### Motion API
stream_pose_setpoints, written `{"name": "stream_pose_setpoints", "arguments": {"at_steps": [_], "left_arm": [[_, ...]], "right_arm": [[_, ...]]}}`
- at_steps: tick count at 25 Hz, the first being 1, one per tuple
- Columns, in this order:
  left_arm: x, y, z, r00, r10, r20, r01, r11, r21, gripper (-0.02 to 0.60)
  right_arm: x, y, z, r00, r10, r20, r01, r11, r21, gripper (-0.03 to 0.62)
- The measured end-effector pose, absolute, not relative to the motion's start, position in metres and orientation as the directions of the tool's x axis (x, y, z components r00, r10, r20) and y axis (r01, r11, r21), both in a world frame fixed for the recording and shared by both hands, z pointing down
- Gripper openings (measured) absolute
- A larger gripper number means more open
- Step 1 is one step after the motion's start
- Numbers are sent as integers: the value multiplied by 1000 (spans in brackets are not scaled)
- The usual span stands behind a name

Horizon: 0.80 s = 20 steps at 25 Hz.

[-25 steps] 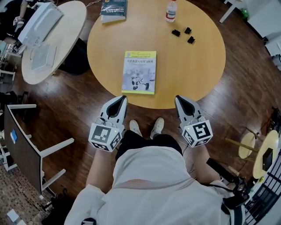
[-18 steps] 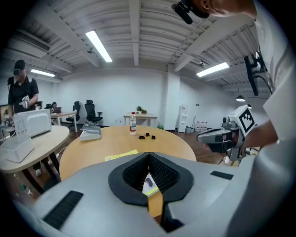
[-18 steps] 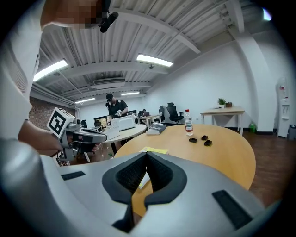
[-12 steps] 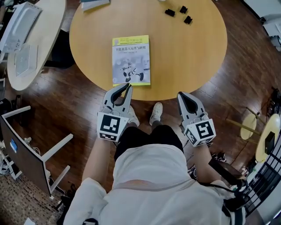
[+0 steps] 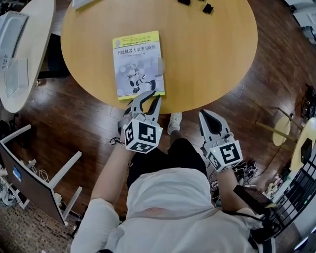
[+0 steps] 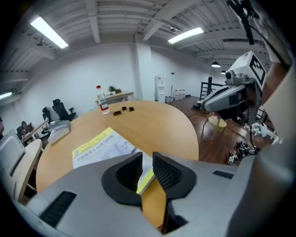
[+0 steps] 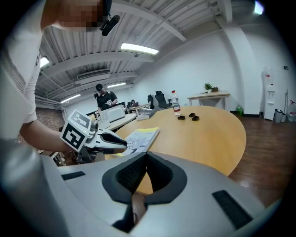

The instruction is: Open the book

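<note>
Book [image 5: 138, 64] unopened, upper left of worktop [image 5: 207, 59]. L gripper [image 5: 148, 95] fingers opening, book corner between, ungripped. R gripper [image 5: 206, 114] fingers together, empty.

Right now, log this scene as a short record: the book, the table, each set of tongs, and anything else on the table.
book: closed, yellow-and-white cover up, flat near the table's near edge
table: round, light wood
left tongs: jaws opening, at the book's near right corner; the corner shows in the gap, pads not pressing on it
right tongs: jaws together, empty, short of the table's near edge
other items: water bottle and small black pieces on the table's far side
task state: book not yet opened
</note>
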<state>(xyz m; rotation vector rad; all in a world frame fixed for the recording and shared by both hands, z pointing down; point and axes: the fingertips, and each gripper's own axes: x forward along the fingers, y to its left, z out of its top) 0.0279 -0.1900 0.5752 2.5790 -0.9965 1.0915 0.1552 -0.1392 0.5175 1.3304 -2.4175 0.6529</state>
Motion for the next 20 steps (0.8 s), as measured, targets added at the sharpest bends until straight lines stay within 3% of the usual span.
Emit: {"name": "stream_pose_setpoints", "arguments": {"at_steps": [7, 12, 20], "left_arm": [[53, -187, 614, 442, -471, 764, -515, -830, -214, 144], [58, -189, 634, 369, -489, 791, -473, -831, -293, 150], [58, -196, 635, 364, -472, 803, -544, -808, -228, 140]], "right_arm": [[161, -135, 542, -509, -709, 488, -861, 437, -263, 4], [161, -138, 549, -510, -706, 491, -860, 433, -271, 3], [164, -139, 556, -509, -695, 507, -860, 422, -286, 3]]}}
